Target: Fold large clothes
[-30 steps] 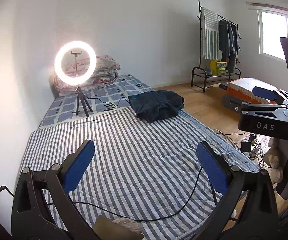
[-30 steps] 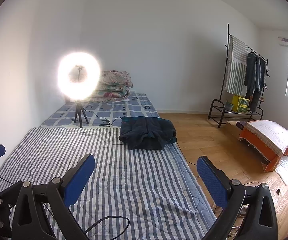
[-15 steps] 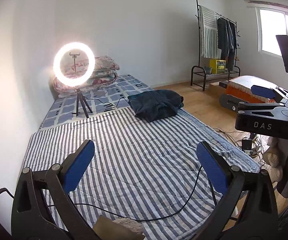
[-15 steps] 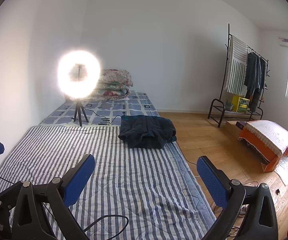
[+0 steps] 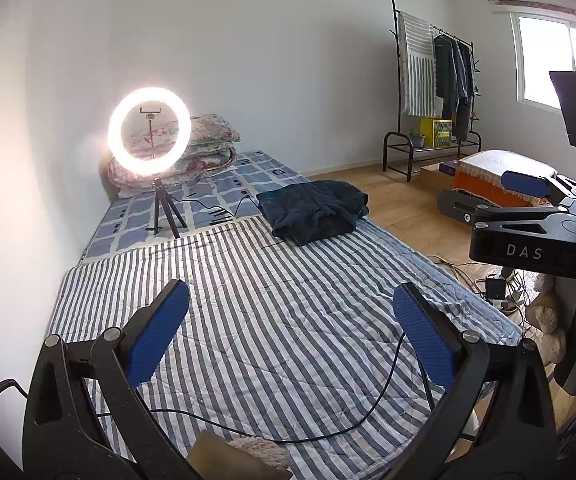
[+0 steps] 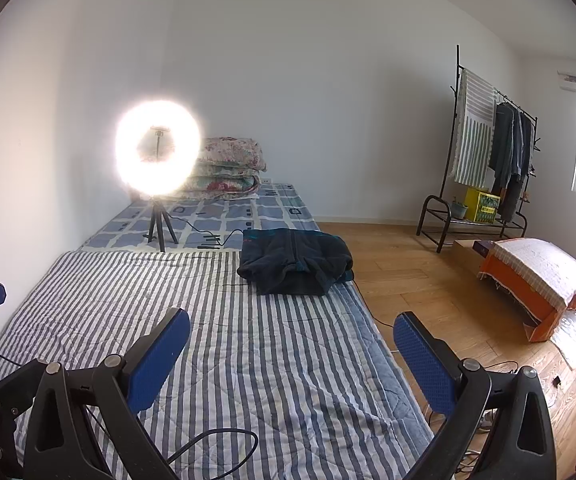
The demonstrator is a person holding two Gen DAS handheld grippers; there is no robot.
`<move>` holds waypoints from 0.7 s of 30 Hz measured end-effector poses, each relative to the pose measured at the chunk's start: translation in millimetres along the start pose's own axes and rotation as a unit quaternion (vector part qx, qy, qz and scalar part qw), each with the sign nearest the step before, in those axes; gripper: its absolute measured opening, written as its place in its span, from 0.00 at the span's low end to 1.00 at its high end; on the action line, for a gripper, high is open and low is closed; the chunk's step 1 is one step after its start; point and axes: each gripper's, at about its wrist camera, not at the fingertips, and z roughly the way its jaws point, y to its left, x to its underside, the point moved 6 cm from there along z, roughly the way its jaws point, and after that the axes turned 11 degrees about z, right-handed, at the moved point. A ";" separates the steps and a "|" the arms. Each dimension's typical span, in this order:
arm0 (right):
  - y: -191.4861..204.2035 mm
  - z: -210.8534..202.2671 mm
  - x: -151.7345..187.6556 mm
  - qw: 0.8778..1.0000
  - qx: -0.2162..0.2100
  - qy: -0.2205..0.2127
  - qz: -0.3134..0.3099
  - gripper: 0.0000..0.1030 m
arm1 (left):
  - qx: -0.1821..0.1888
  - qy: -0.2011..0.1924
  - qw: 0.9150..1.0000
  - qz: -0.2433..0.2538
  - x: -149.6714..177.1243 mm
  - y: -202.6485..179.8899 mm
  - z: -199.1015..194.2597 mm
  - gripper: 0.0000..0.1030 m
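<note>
Both the left hand-held gripper (image 5: 290,330) and the right hand-held gripper (image 6: 292,354) hung empty with jaws spread over the striped bed (image 6: 247,340), well short of the dark garment (image 6: 296,266), which lay compactly bundled at the bed's far edge.

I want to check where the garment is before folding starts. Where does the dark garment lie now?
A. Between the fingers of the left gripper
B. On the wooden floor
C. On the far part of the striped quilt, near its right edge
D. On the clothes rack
C: the dark garment lies bunched on the striped quilt, far from both open grippers, left gripper and right gripper.
</note>
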 end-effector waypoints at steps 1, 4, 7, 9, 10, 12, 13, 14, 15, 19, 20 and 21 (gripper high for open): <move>-0.1 0.0 0.0 1.000 0.000 0.000 0.000 1.00 | 0.000 0.000 1.000 0.000 0.1 -1.0 -0.4 1.00; -0.9 -0.3 -0.6 1.000 -0.001 0.000 0.001 1.00 | -0.001 -0.001 1.000 0.001 -0.6 1.1 -0.2 1.00; -1.0 -0.1 -0.8 1.000 -0.002 0.000 0.001 1.00 | 0.000 -0.002 1.000 0.003 -0.2 2.0 0.0 1.00; -1.1 -0.1 -0.9 1.000 -0.001 -0.001 0.001 1.00 | 0.000 -0.003 1.000 0.002 -0.6 3.2 0.1 1.00; -1.2 0.1 -1.0 1.000 -0.002 0.000 0.001 1.00 | 0.001 -0.003 1.000 0.003 -0.2 2.3 -1.3 1.00; -1.4 0.1 -0.9 1.000 -0.002 0.000 0.001 1.00 | -0.001 -0.005 1.000 0.005 -0.6 3.9 -1.6 1.00; -1.3 0.1 -0.9 1.000 -0.001 0.000 0.001 1.00 | -0.002 -0.006 1.000 0.006 -0.8 5.6 -1.5 1.00; -1.3 0.2 -1.0 1.000 -0.002 0.000 0.001 1.00 | -0.001 -0.006 1.000 0.006 -0.9 5.9 -1.5 1.00; -1.1 0.4 -0.9 1.000 -0.002 0.000 0.001 1.00 | -0.001 -0.005 1.000 0.006 -0.8 6.4 -1.4 1.00; -0.8 -0.1 -0.6 1.000 -0.002 0.000 0.000 1.00 | 0.000 -0.005 1.000 0.005 -0.4 6.4 -1.5 1.00; -0.4 -0.3 -0.6 1.000 -0.001 0.000 0.000 1.00 | 0.001 -0.004 1.000 0.004 -0.2 8.5 -0.9 1.00; 0.2 -0.1 -0.5 1.000 -0.001 0.000 0.000 1.00 | 0.000 -0.004 1.000 0.005 0.0 6.3 -2.2 1.00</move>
